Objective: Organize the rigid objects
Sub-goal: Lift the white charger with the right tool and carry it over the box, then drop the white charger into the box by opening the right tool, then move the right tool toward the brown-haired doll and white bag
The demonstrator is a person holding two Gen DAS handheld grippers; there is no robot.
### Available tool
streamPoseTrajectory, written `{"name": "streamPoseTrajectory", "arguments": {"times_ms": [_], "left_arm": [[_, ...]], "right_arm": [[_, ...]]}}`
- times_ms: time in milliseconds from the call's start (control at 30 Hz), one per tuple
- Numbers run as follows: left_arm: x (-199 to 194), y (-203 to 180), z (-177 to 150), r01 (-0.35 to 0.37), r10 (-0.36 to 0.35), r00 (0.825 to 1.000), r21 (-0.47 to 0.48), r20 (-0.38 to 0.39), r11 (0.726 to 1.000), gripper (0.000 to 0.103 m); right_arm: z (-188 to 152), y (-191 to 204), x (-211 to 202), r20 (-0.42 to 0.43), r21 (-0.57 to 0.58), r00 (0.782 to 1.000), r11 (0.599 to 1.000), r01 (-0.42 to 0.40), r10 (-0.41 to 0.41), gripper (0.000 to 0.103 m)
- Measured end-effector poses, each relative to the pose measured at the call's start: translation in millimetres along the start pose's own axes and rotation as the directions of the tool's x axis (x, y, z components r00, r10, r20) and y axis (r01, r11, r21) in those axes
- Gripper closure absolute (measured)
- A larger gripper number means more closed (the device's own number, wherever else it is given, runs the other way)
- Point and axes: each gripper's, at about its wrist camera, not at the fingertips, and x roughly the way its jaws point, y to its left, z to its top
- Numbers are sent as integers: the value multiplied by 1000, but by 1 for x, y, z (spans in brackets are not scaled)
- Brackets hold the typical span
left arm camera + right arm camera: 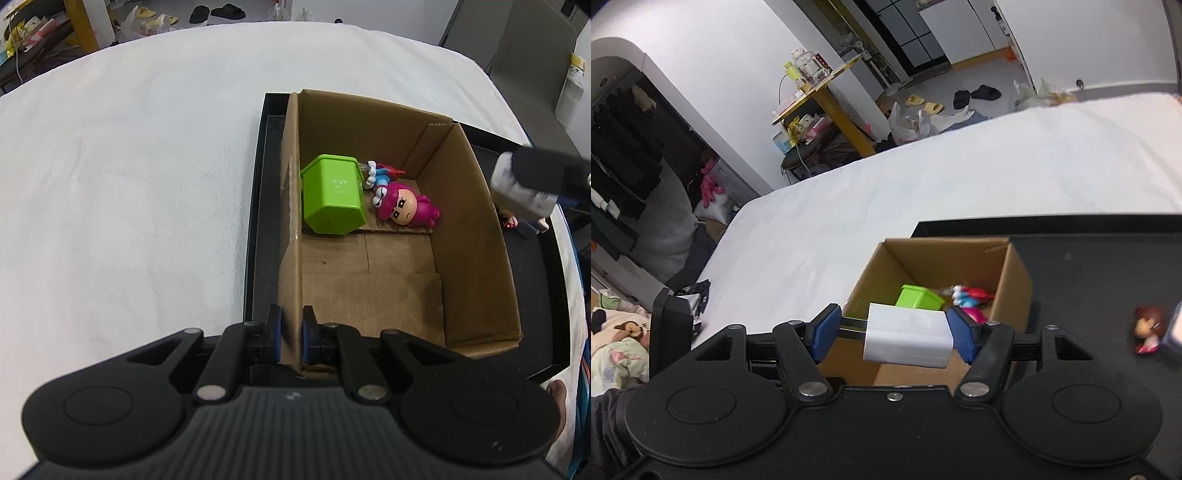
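My left gripper (291, 336) is shut on the near end of the left wall of an open cardboard box (476, 236). In the box lie a green plastic container (332, 195), a pink figurine (406, 208) and a small blue and red figurine (380, 175). My right gripper (893, 338) is shut on a white plug-like block (907, 339), held just above the box's (942, 258) near edge. From the left wrist view that block (517, 188) shows over the box's right wall.
The box stands in a black tray (1108, 277) on a white-covered table (129, 184). A small brown-haired figurine (1148, 328) lies on the tray right of the box. Beyond the table's edge are a yellow shelf (827, 96), bags and slippers on the floor.
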Motion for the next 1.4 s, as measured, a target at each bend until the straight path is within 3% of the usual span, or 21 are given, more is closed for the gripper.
{"name": "streamPoseTrajectory", "arguments": {"times_ms": [433,667,1200,1400], "left_arm": [[1,1,0,4,-4,1000,-7,-2,1000,94],[0,2,0,0,0,1000,-5,-4,1000,94],[0,1,-1,-4,4,1000,-2,4,1000,94],[-1,-1,-1,-13,13,1000,-3,6,1000,94]], "right_arm": [[-17,12,26,-29,24,1000,1000,-5,5,41],[-22,3,33,-37,96,997,994,-60,64,37],[-18,7,6,-78,75,996,996,50,-44,37],[-13,4,-11,-71,55,995,995,79,-75,29]]}}
